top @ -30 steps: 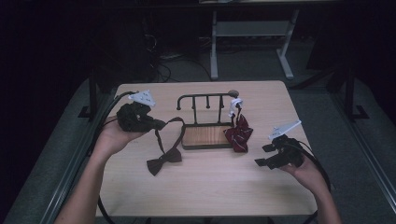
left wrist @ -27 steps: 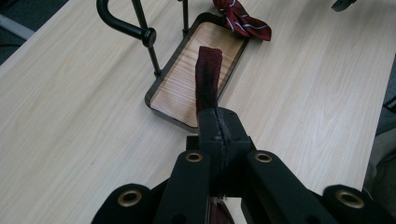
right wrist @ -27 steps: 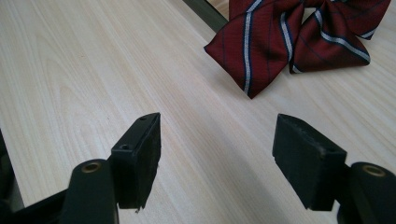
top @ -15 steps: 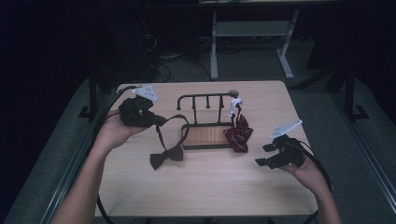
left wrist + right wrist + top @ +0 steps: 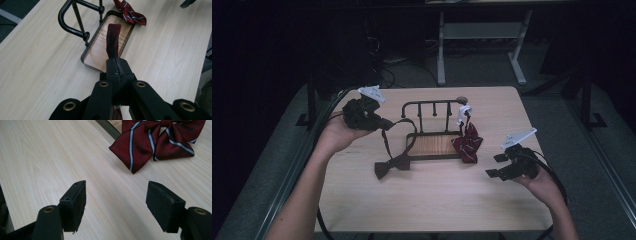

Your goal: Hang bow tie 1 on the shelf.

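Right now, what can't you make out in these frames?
- Dark bow tie: in the left gripper view only its strap is seen; the left tongs, clamped on the strap, cover the rest.
- Striped bow tie: cut off by the right gripper view's top edge.
- White thing on the rack's end post: too small in the high view to identify.
- Room behind the table: too dark.

left gripper [image 5: 117,65] is clamped tight on a dark red strap [image 5: 113,40], wooden tray [image 5: 100,53] just past the fingers.
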Motion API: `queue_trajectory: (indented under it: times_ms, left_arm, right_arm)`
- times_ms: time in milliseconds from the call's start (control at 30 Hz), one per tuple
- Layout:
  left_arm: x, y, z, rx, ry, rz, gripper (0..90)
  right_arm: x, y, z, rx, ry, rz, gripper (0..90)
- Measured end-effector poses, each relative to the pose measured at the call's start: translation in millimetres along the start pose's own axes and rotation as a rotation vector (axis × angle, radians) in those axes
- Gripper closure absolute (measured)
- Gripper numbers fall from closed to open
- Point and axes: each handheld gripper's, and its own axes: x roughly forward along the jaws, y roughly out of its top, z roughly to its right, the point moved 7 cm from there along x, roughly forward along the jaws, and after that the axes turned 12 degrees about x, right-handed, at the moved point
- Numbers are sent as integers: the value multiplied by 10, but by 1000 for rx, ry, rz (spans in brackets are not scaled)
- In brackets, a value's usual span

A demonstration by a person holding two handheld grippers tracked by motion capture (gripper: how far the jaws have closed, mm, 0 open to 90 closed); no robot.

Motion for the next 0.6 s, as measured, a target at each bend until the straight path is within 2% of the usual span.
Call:
queue_trajectory:
  times_ms: [367, 600]
  left_arm:
    - [-9, 102, -62, 14, 14, -9, 900]
    - [15, 122, -147, -2, 27, -31, 900]
  right_arm:
    - [-5, 5, -8, -9, -2, 3, 322]
    - [-15, 6, -10, -6, -1, 4, 322]
